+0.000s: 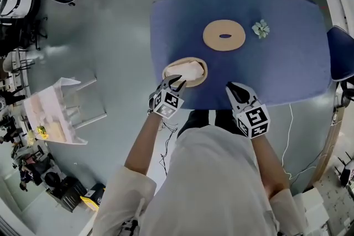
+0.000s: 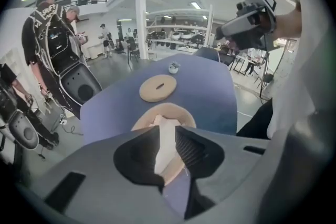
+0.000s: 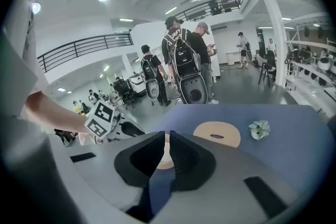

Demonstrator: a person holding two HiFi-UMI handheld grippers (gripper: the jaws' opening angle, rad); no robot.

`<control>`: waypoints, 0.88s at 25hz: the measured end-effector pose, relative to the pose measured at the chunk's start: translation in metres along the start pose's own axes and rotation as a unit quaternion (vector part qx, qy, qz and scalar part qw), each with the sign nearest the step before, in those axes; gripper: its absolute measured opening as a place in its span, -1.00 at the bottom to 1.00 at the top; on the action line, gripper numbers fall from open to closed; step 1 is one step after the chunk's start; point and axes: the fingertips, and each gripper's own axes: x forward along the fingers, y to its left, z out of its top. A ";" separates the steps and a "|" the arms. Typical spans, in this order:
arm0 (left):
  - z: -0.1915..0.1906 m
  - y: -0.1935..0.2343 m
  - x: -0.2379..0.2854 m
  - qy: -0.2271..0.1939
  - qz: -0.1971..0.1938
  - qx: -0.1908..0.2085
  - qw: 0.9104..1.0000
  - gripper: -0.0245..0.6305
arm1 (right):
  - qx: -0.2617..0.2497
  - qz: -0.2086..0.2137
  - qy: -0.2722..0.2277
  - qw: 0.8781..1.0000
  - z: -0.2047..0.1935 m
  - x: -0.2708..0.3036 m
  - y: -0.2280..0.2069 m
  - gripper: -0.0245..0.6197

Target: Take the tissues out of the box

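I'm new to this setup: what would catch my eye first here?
A blue table fills the head view, with an open round box at its near edge holding a white tissue. The left gripper is poised right at that box, jaws apart; the slotted lid lies farther back.

Blue-covered table (image 1: pixel 287 63), three items on top.

We list one table with rounded corners, its whole top under a plain blue cover. At the near edge, toward the left corner, we record a round tan tissue box (image 1: pixel 200 81), uncovered, with white tissues (image 1: pixel 188 71) bunched inside. Around the middle of the top, well apart from the box, we note a flat tan disc lid (image 1: pixel 224 35) lying level, with a dark oval slot at its centre. To the right of the lid, near it but not touching, we enter a small pale green flower-shaped piece (image 1: pixel 260 29). What it is made of we cannot tell.
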 end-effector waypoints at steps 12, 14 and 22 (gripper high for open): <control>-0.048 0.009 0.064 0.122 -0.045 0.082 0.988 -0.58 | 0.012 0.002 0.019 1.000 -0.013 0.014 -0.002 -0.77; -0.053 0.009 0.070 0.134 -0.049 0.092 0.986 -0.58 | 0.017 0.000 0.022 1.000 -0.015 0.015 -0.005 -0.77; -0.072 0.012 0.088 0.172 -0.051 0.101 0.979 -0.69 | 0.049 -0.012 0.030 0.998 -0.025 0.013 -0.016 -0.77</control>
